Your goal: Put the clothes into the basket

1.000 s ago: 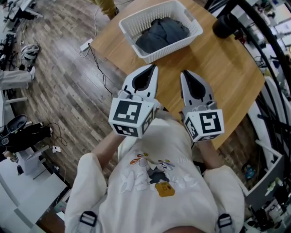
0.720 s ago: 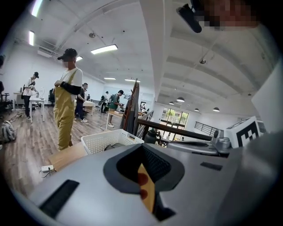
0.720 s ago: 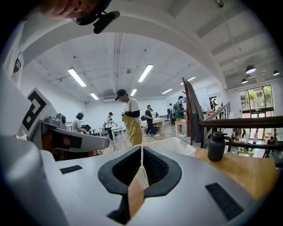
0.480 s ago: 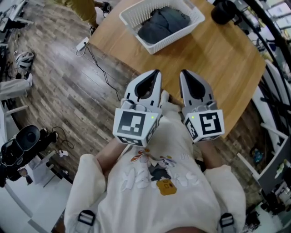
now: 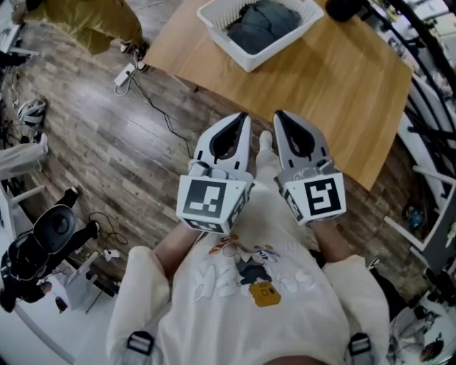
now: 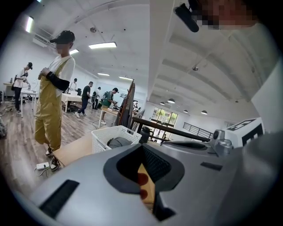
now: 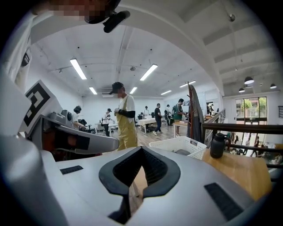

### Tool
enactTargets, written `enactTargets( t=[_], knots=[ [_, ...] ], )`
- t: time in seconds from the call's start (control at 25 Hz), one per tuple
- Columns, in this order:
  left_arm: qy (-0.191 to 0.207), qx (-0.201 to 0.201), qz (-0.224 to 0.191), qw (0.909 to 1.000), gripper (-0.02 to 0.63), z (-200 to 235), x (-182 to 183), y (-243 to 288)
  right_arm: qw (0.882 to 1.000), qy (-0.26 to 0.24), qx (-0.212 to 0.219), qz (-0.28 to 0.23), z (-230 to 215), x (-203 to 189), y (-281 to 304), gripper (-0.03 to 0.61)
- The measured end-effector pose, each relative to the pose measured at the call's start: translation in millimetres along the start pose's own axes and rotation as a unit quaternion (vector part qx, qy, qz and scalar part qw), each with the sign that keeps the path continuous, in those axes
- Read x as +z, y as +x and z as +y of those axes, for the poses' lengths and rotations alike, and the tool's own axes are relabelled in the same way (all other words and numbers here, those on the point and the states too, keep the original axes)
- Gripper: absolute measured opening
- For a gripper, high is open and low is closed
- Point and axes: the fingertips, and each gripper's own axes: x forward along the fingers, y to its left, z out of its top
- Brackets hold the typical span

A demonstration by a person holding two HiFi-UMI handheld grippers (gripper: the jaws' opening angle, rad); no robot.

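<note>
wooden worktop (image 5: 320, 93), white basket (image 5: 246, 63) on it with the dark clothes (image 5: 265, 21) piled inside, left hand-held gripper (image 5: 242, 120) and right hand-held gripper (image 5: 279, 117) both pinched shut and empty, plank floor (image 5: 85, 142) underneath, busy open-plan lab all around

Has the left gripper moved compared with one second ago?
Yes. The left gripper has drawn back from the table: its tip was well over the tabletop, and now it is about at the near edge.
</note>
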Motion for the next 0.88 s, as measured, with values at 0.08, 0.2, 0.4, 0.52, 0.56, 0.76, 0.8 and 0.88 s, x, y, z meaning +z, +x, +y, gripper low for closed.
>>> enactTargets(
  t=[0.08,0.2,0.4,0.52,0.56,0.76,0.8,0.88],
  knots=[
    [-0.002,-0.011,-0.001,0.9999,0.000,2.2,-5.0,-9.7,1.000,-0.011,-0.011,-0.003,11.1,-1.0,-3.4,0.021],
    [0.003,-0.022,0.000,0.9998,0.000,6.3,-6.5,-19.3,1.000,-0.007,-0.024,-0.003,23.8,-3.0,-6.0,0.021],
    [0.016,-0.045,0.006,0.9988,0.000,9.6,-15.7,-32.4,0.999,-0.003,-0.038,-0.012,44.7,-9.8,-10.5,0.021],
    [0.025,-0.054,0.009,0.9982,0.000,9.6,-15.5,-39.7,0.999,-0.001,-0.046,-0.015,53.8,-9.7,-13.8,0.021],
    [0.028,-0.058,0.006,0.9979,0.000,8.7,-14.4,-41.6,0.999,-0.001,-0.049,-0.016,55.2,-9.0,-14.6,0.020],
    [0.028,-0.082,0.000,0.9962,0.001,5.7,-18.3,-47.9,0.998,-0.007,-0.062,-0.019,57.1,-4.1,-15.2,0.021],
    [0.029,-0.083,0.000,0.9961,0.001,6.0,-17.9,-48.7,0.998,-0.007,-0.063,-0.021,57.5,-2.2,-15.4,0.021],
    [0.031,-0.084,-0.001,0.9960,0.000,5.8,-16.1,-50.7,0.998,-0.006,-0.064,-0.027,58.9,1.8,-17.4,0.021]
  ],
)
